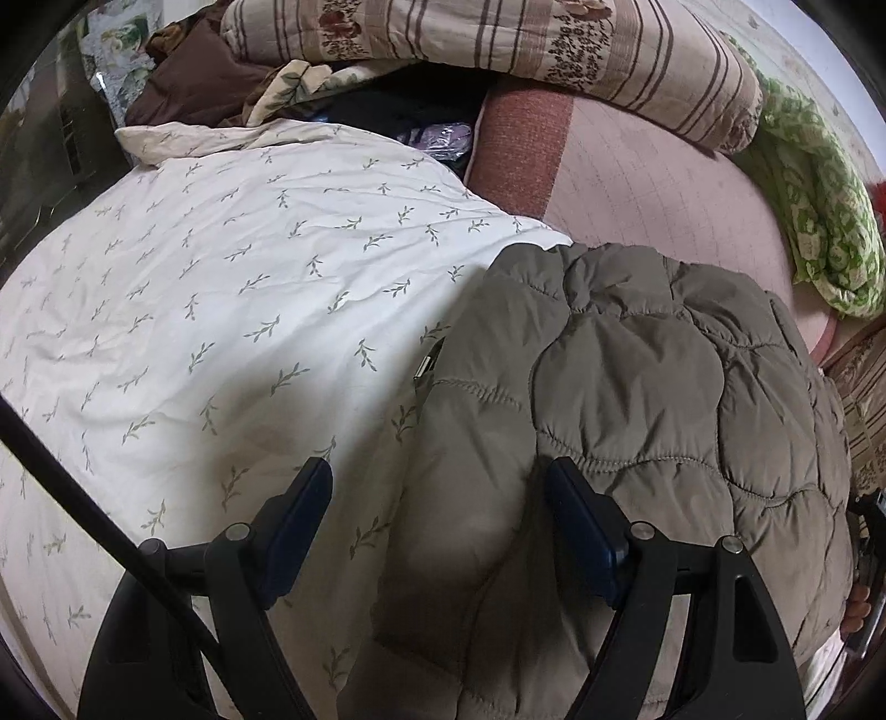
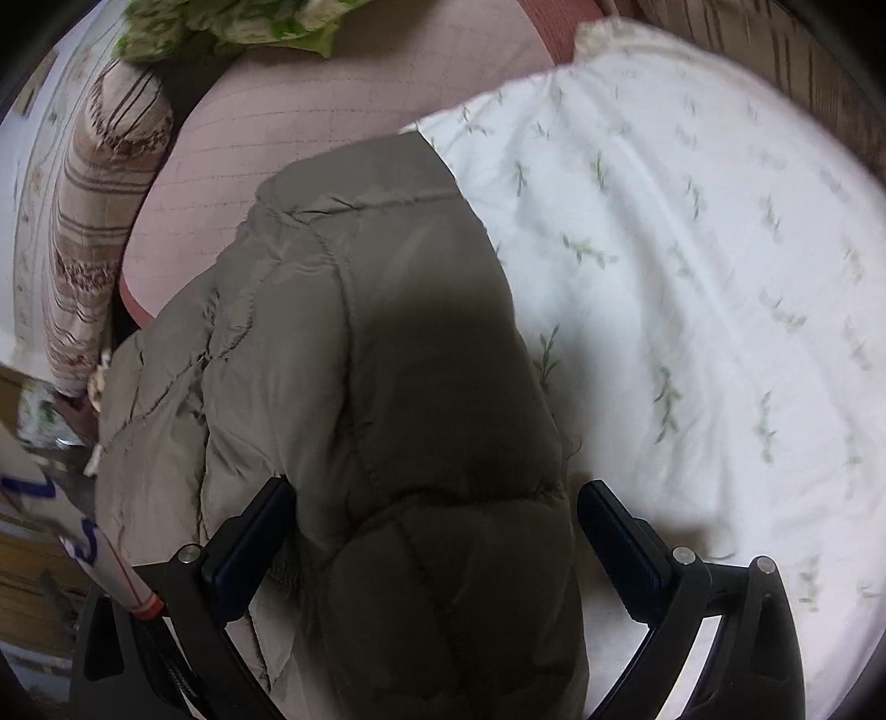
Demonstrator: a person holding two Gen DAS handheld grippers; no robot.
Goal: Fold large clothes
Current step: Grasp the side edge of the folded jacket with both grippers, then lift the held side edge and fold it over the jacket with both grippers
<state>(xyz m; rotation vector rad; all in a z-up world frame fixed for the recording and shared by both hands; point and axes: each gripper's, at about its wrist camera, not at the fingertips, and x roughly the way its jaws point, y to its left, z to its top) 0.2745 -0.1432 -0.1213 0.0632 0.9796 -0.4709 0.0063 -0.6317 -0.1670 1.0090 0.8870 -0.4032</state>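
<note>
Olive quilted jacket (image 1: 637,399) (folded) on leafy white duvet (image 1: 221,288) — striped pillow (image 1: 498,50) behind.

Quilted jacket (image 1: 637,387) of matt olive cloth (faint sheen); leaf-print sheet (image 1: 221,277) is creased cotton-like cloth.

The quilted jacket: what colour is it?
Olive-grey quilted jacket, seen best in the left wrist view.

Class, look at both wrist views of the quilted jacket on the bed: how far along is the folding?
Done: the olive quilted jacket already lies in layers, bunched on the leaf-print duvet and pink sheet. In hand: nothing is gripped; the left gripper and right gripper both stand open, jaws either side of jacket fabric. Left: closing on the fabric, further folds and squaring the bundle, probably.
</note>
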